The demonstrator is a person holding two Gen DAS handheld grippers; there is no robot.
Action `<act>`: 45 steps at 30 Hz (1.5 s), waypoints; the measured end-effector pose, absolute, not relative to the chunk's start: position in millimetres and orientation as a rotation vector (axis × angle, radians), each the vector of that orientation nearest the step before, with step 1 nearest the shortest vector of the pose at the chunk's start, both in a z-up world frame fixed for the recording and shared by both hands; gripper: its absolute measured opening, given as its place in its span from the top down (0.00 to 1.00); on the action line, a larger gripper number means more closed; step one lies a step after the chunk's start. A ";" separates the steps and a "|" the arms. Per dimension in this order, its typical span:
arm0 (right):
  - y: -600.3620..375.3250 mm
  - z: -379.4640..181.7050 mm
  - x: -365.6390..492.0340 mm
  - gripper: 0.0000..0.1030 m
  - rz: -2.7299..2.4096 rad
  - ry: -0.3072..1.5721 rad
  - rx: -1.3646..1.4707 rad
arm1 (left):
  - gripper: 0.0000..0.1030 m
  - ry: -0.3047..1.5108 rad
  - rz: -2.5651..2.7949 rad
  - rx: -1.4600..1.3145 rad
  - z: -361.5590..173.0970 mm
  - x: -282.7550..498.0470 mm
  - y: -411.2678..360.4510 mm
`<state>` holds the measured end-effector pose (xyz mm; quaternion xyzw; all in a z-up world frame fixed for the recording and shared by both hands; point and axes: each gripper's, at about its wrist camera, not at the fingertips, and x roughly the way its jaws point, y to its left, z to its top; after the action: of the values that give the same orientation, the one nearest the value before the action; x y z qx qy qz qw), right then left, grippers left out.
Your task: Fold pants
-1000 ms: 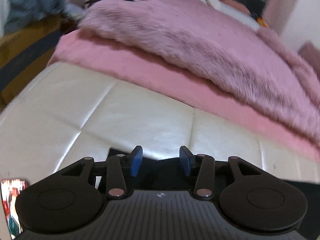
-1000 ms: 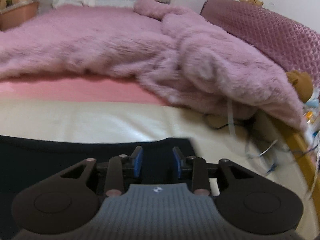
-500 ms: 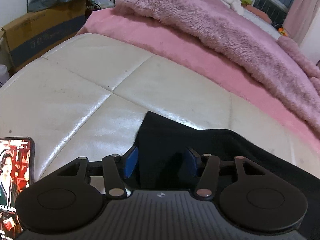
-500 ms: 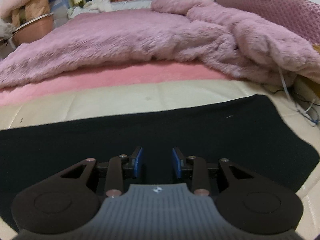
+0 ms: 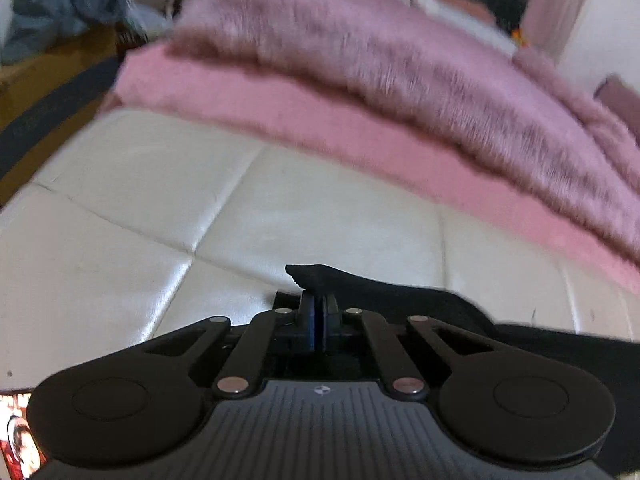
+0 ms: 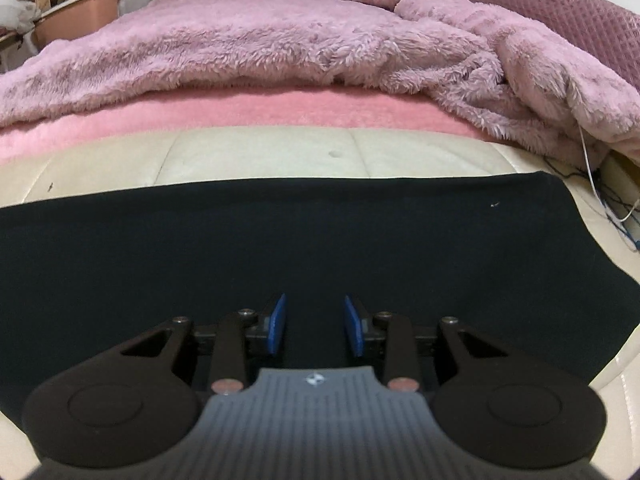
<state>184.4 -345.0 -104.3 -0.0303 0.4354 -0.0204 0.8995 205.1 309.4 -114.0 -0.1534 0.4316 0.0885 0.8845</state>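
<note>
Black pants (image 6: pixel 280 240) lie flat across the cream leather cushion (image 6: pixel 260 152) at the foot of a bed. In the left wrist view a corner of the pants (image 5: pixel 400 300) is bunched into a small peak. My left gripper (image 5: pixel 319 304) is closing there, and its blue pads press together on that corner. My right gripper (image 6: pixel 314 312) hovers low over the middle of the cloth. Its blue pads stand apart with nothing pinched between them. The pants' right end curves round near the cushion's edge.
A pink sheet (image 6: pixel 280 108) and a fluffy pink blanket (image 6: pixel 260 40) lie beyond the cushion. A lit phone (image 5: pixel 16 432) rests at the lower left, a cardboard box (image 5: pixel 52 80) stands further left. Cables (image 6: pixel 612 200) trail at the right, below a quilted pillow (image 6: pixel 560 12).
The left jaws went from apart over the pants' corner to pressed together on it, lifting a peak of cloth. The right gripper slid from the pants' right end toward their middle.
</note>
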 end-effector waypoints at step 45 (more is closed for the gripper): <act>-221.0 -93.7 57.8 1.00 0.454 0.868 -0.766 | 1.00 0.770 0.331 -0.960 -118.7 125.5 333.8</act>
<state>57.8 -221.0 -93.7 -0.3587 0.4065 0.2125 0.8130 125.5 333.8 -118.7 -0.4482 0.3593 0.1544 0.8038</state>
